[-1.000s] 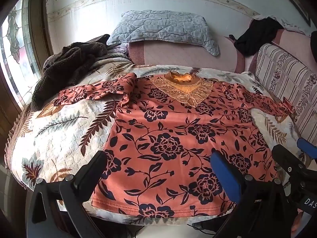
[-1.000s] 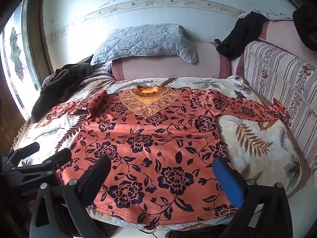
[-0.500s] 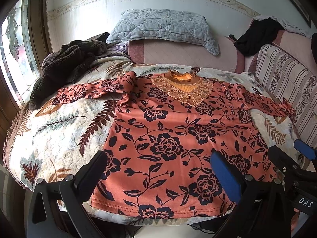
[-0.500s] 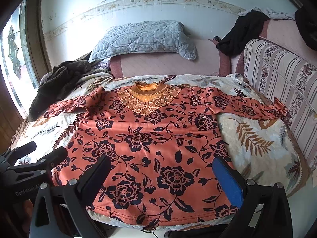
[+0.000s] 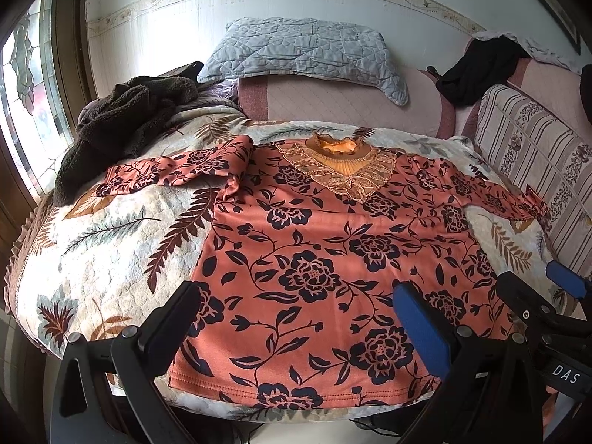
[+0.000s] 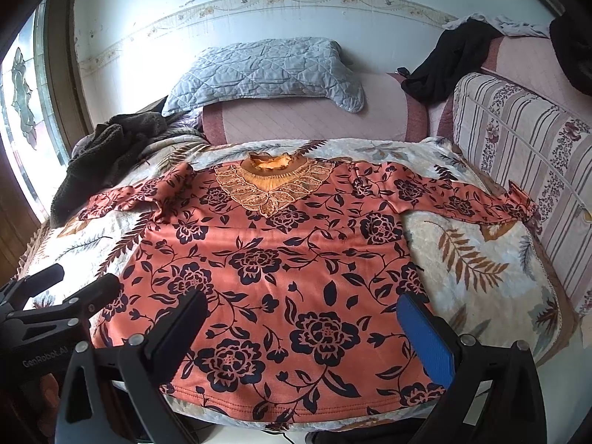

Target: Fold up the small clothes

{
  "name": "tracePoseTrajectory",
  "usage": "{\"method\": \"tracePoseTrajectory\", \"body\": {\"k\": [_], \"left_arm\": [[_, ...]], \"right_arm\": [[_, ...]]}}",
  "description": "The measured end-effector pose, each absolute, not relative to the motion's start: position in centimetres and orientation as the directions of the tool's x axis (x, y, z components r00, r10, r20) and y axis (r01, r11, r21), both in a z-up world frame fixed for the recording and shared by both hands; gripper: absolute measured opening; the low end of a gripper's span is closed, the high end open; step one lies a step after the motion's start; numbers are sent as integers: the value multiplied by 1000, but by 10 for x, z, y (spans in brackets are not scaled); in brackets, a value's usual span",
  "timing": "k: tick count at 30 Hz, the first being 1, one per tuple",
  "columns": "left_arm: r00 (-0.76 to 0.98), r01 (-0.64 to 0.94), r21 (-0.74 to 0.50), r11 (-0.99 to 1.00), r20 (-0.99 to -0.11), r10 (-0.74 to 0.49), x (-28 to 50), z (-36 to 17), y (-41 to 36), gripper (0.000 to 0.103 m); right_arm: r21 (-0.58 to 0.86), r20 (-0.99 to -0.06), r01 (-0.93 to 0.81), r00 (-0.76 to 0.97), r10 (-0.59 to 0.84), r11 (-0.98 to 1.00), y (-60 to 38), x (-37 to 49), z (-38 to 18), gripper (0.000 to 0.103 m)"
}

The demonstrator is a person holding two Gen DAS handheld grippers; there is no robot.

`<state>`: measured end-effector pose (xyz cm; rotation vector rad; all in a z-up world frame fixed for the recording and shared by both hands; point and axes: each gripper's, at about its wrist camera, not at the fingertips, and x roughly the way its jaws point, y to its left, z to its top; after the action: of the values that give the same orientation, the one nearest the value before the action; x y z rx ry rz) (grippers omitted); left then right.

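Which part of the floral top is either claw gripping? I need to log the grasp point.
Neither. The left claw and right claw are both open, empty, apart from the floral top, which lies flat on the bed near its hem.

We've pulled both grippers back a bit & up vs 1 s ago: the orange floral long-sleeved top (image 5: pixel 325 259) sits slightly lower in both views w/ more wall showing above the grey quilted pillow (image 6: pixel 259 70). In the left wrist view, the right gripper (image 5: pixel 532 292) now shows lower at the right edge; jaw gaps look unchanged.
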<state>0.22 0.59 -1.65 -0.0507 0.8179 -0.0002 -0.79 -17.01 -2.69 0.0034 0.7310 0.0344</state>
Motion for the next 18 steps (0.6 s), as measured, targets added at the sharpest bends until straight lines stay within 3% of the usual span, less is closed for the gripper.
{"method": "tracePoseTrajectory", "body": {"k": [18], "left_arm": [[682, -21, -65, 998, -731, -33, 5, -15, 15, 103]], "right_arm": [[4, -666, -30, 746, 25, 1000, -165, -5, -27, 103]]}}
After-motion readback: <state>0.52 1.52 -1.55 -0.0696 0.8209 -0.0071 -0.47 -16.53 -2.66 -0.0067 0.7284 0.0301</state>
